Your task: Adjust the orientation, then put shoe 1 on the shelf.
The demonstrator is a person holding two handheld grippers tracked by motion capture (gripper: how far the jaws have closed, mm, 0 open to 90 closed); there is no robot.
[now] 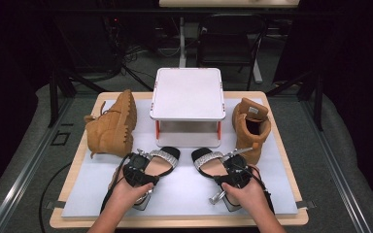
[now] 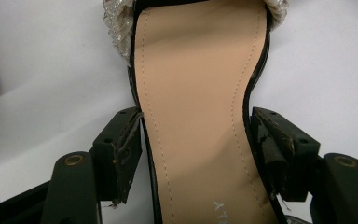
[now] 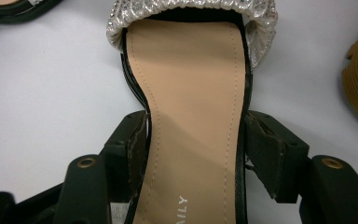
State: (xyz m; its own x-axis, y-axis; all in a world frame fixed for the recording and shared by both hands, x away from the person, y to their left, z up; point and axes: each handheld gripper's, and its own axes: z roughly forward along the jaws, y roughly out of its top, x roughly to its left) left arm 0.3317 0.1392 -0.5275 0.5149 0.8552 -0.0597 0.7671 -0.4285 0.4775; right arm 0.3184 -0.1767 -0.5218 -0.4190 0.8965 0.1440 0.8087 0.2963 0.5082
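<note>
Two hand-held grippers, left (image 1: 137, 169) and right (image 1: 235, 171), each reach forward, pinching a sandal's (image 1: 161, 163) waist.

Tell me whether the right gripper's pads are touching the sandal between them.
Touching. In the right gripper view, both pads of the right gripper sit flush against the black edges of the right sandal, with no gap on either side.

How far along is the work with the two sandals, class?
Already done: both sandals lie side by side on the white mat, toes toward the white stand. In hand: the left gripper clamps the left sandal at its waist, and the right gripper straddles the right sandal, pads at its edges. Left: neither sandal is on the stand, whose top is bare.
</note>
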